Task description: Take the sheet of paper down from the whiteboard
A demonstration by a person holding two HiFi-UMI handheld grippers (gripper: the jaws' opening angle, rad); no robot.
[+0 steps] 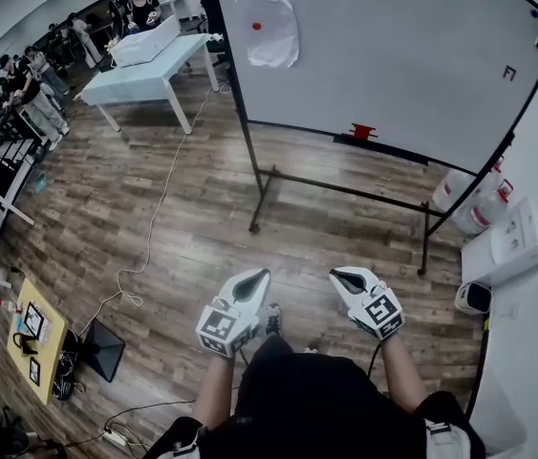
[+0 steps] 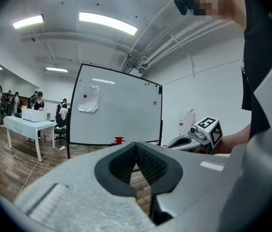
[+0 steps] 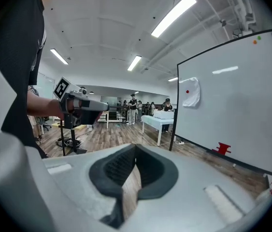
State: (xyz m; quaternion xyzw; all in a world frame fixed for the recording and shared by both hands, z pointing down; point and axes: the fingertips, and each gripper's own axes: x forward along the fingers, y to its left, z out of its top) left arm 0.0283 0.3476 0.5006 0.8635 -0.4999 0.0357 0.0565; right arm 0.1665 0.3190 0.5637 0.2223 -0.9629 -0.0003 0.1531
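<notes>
1. Sheet of paper (image 1: 273, 34): upper centre of the head view, on the whiteboard (image 1: 393, 65), red magnet (image 1: 256, 26) on it.
2. Left gripper (image 1: 262, 273): lower centre, jaws together, empty.
3. Right gripper (image 1: 335, 274): beside it, jaws together, empty, well apart from the board.

Whiteboard (image 1: 383, 55): top edge cut off by the head view's upper border, and its right end runs out of the right gripper view. Small dark mark (image 1: 508, 73) near the board's right side too small to read; white containers (image 1: 455, 194) behind the board's lower right corner partly hidden by its stand (image 1: 427, 237). People (image 1: 20, 84) round the far tables (image 1: 154, 75) too small to tell what they handle
</notes>
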